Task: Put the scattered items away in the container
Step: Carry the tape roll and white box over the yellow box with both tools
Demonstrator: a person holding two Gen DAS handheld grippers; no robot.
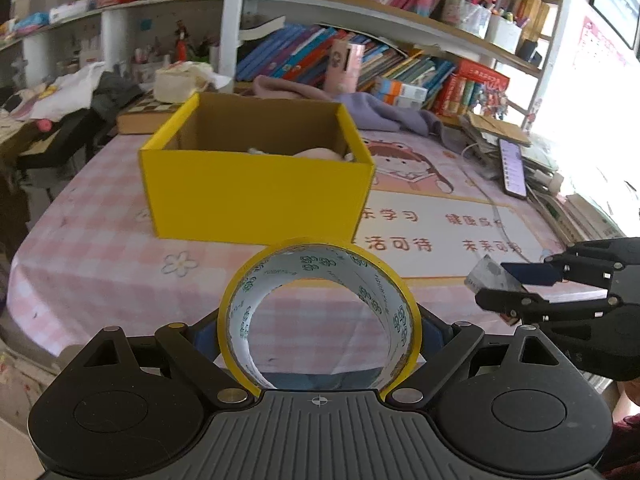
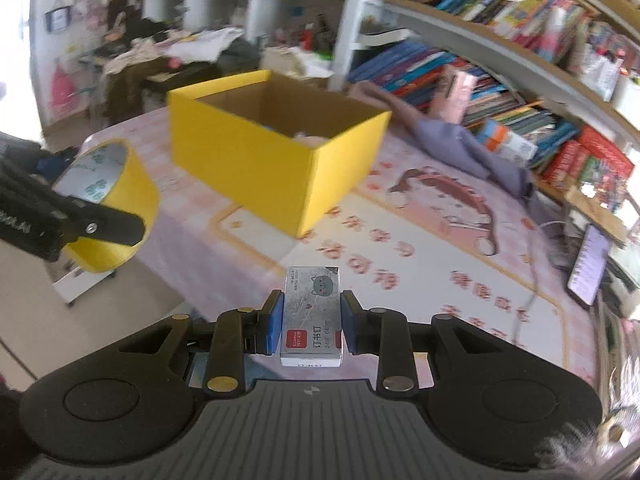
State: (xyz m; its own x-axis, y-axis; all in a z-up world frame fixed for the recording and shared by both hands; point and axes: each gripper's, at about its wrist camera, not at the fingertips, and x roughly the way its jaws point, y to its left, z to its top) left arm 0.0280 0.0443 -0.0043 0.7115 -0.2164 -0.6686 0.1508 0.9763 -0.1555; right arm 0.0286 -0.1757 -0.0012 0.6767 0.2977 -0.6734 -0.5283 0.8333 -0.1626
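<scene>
My left gripper is shut on a roll of yellow tape and holds it upright above the near table edge. The tape roll also shows at the left of the right wrist view. My right gripper is shut on a small grey box of staples with a cat picture. It shows at the right of the left wrist view with the box between its fingers. The open yellow cardboard box stands ahead on the table, with pale items inside; it also shows in the right wrist view.
The table has a pink checked cover with a cartoon mat. A phone on a cable lies at the right. Purple cloth and bookshelves stand behind the box. Clutter piles up at the far left.
</scene>
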